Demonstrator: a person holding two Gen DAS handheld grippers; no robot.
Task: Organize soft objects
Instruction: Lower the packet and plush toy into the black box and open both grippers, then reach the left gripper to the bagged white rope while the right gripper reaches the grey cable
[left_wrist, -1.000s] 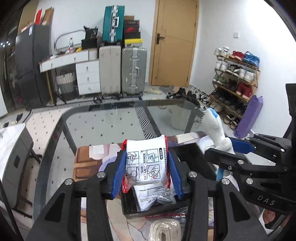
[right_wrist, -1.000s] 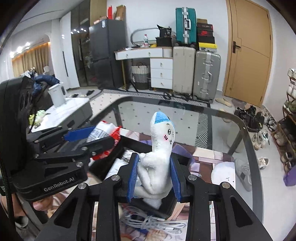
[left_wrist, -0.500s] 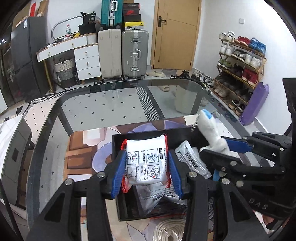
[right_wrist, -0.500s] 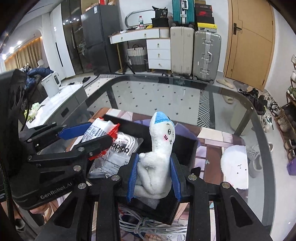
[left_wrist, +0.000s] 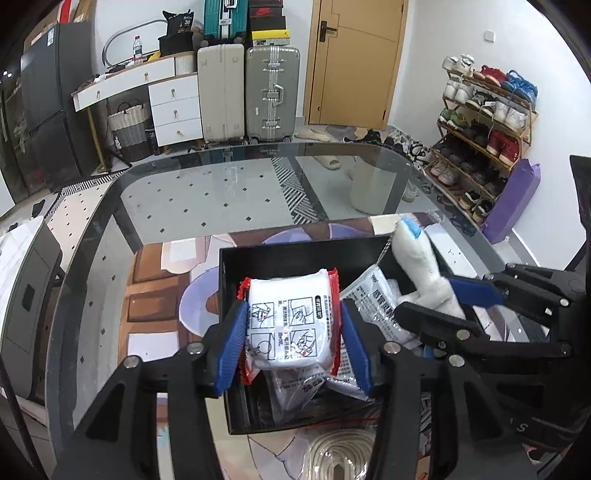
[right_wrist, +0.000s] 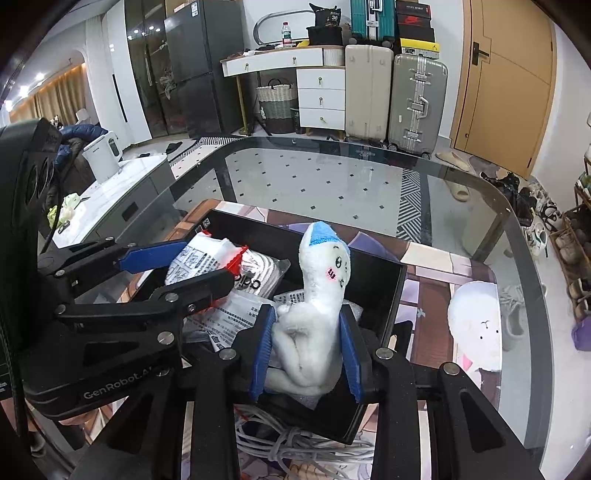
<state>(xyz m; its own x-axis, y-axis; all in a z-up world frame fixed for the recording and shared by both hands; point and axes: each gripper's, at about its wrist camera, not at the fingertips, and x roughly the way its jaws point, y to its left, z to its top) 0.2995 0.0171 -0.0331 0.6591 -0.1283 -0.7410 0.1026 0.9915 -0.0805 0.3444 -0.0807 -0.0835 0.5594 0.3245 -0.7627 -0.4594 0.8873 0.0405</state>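
Note:
My left gripper (left_wrist: 291, 338) is shut on a white packet with red edges (left_wrist: 288, 317) and holds it over the black box (left_wrist: 295, 251). The packet also shows in the right wrist view (right_wrist: 207, 254). My right gripper (right_wrist: 306, 350) is shut on a white plush toy with a blue tip (right_wrist: 321, 295), held upright over the box's right side (right_wrist: 397, 295). The toy shows in the left wrist view too (left_wrist: 421, 266). Several clear plastic packets (left_wrist: 376, 302) lie inside the box.
The box sits on a printed mat (left_wrist: 155, 295) on a glass table (left_wrist: 221, 192). A coiled white rope (left_wrist: 343, 454) and grey cable (right_wrist: 295, 443) lie near the box's front. A white round plush (right_wrist: 476, 325) lies on the mat at right.
Both grippers have moved forward and down over the box with their loads; the box interior and its packets now show more fully.

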